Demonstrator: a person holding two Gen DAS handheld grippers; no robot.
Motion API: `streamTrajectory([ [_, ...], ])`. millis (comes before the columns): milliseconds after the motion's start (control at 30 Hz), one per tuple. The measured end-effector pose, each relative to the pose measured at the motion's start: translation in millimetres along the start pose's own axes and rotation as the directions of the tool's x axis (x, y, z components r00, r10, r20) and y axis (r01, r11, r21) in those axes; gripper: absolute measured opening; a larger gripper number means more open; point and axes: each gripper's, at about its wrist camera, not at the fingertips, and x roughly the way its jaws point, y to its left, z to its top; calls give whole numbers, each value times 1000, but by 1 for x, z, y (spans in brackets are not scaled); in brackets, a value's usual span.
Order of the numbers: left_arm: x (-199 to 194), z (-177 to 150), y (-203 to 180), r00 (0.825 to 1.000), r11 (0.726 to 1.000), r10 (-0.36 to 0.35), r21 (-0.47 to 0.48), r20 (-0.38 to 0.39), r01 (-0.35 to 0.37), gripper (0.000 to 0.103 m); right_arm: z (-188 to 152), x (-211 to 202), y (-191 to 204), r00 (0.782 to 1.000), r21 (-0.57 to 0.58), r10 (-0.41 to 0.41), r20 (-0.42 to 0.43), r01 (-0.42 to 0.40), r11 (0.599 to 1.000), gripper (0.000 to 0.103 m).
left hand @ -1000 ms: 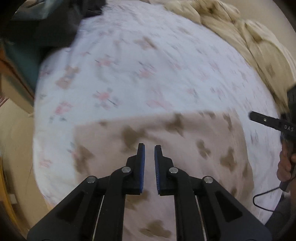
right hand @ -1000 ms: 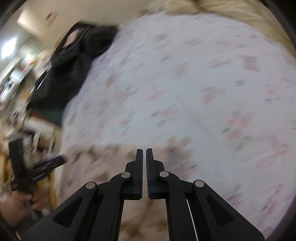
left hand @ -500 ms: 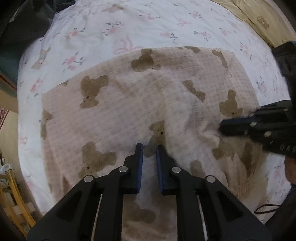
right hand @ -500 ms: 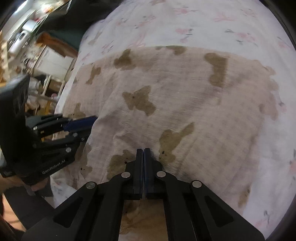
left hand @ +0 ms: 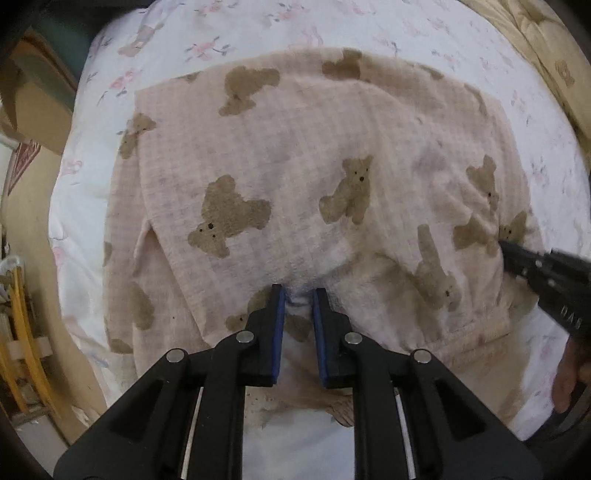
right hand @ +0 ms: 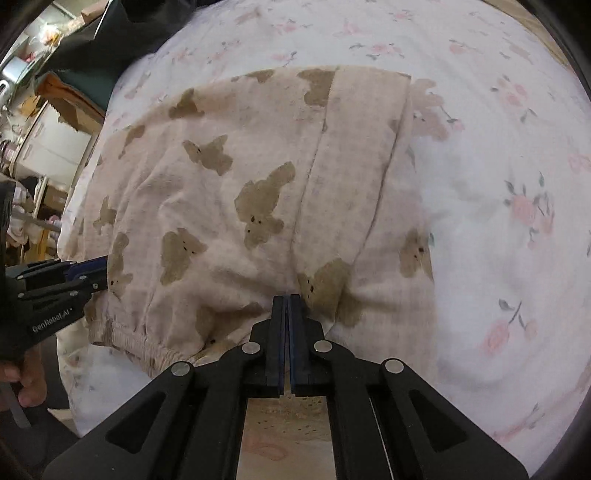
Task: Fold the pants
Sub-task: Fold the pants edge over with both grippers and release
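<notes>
The pants (left hand: 314,177) are pale pink check with brown bears and lie folded on the bed; they also show in the right wrist view (right hand: 258,192). My left gripper (left hand: 298,295) is shut on a bunch of the pants fabric at the near edge, with a narrow gap filled by cloth. My right gripper (right hand: 287,300) is shut tight on the pants near the elastic waistband (right hand: 147,339). Each gripper shows in the other's view: the right one at the pants' right edge (left hand: 546,273), the left one at the left edge (right hand: 55,280).
The bed has a white sheet with pink flowers (right hand: 498,184). A beige bear-print quilt (left hand: 546,55) lies at the far right. Dark clothing (right hand: 110,33) sits at the far left corner. Furniture and clutter (right hand: 40,140) stand beside the bed.
Both grippers came down from above the bed onto the pants' near edge and closed on the fabric. The fabric between them is now bunched and slightly lifted.
</notes>
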Motion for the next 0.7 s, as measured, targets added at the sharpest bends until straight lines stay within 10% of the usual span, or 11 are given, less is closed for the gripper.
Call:
streamTrajectory([
  [167,-49,-16,12,991,993,-81,-81,107,90,23,-17,-48,-1,988,49,90,123,-97,994,5],
  [333,-87,-36,19,976,983,-99,-131,193,126,73,-46,-69,-13,956,193,204,209,-245,950,14],
  [467,-108,-42,20,961,984,-65,-144,267,107,75,-68,-60,-16,958,256,200,205,-250,934,47],
  [700,-135,-40,40,926,961,-47,-237,373,144,75,-105,-48,-20,935,403,265,235,-342,849,63],
])
